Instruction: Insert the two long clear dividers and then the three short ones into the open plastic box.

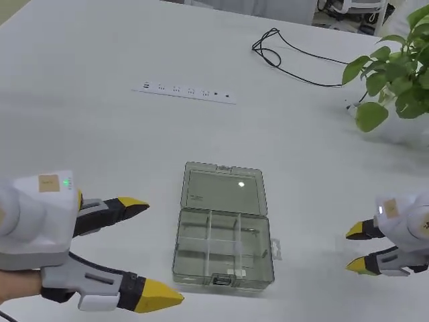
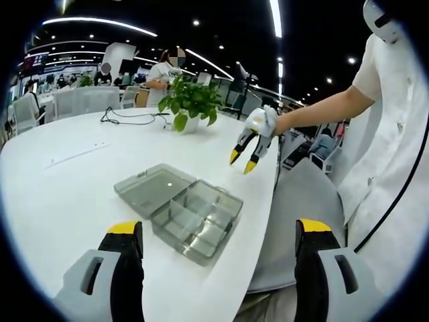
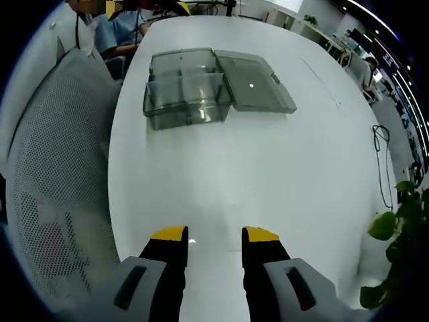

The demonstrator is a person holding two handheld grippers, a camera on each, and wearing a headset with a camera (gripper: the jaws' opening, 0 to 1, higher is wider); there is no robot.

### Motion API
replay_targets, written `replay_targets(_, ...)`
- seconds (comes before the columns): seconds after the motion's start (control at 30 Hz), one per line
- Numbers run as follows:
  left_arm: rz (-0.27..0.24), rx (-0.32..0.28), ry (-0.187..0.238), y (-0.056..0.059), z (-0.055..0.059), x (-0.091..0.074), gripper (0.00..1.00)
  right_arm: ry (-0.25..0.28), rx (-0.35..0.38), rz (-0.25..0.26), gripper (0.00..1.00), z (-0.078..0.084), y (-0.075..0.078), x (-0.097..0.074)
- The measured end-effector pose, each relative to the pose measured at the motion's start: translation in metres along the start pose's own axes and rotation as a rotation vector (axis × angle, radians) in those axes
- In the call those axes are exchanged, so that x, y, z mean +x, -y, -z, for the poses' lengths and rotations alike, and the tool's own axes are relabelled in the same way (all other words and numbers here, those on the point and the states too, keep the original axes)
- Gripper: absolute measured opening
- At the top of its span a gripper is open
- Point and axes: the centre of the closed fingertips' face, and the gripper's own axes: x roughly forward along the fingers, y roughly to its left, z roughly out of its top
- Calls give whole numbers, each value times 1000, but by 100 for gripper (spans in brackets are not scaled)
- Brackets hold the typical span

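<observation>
Obs.: the open plastic box (image 1: 201,274) sits on the white worktop (image 1: 100,147) directly in front of the person, its lid (image 1: 224,191) laid flat behind it.

Clear dividers (image 1: 209,231) already stand inside the box and split it into compartments. I cannot count them reliably through the clear plastic.

A small clear tab (image 1: 276,249) lies just beside the box's right wall. It could be a latch or a loose short divider; I cannot tell which.

Left gripper (image 1: 149,249): near the box's left side and not touching it, fingers wide apart with nothing between them.

Right gripper (image 1: 355,248): well apart from the box on its right, fingers parted with a narrower gap, also empty.

Judgement: insertion looks largely done, so the step in hand is probably checking how the dividers are seated.

To do it well:
- Steady the box by an outer wall with one gripper so it does not skid on the smooth worktop.
- Use the other gripper, fingers narrowed, to press lightly on each divider's top edge over a slot.
- Press straight down. A sideways push would likely bow the thin plastic or lift a neighbouring divider.
- If the tab proves to be a divider, pinch it by its top edge, hold it upright, line up both ends with the grooves, then lower it.
</observation>
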Motion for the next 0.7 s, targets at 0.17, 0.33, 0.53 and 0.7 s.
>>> replay_targets(0.17,2,-7,31,2,-12,1,95,52,-21,41,32,-37,-7,-19)
replay_targets(0.33,12,-45,91,6,-31,3,92,112,-36,90,32,-78,-13,-41)
replay_targets(0.53,28,-113,143,14,-54,10,90,146,-89,147,32,-119,-23,-62)
replay_targets(0.7,52,-182,200,20,-73,16,84,166,-137,189,32,-148,-31,-77)
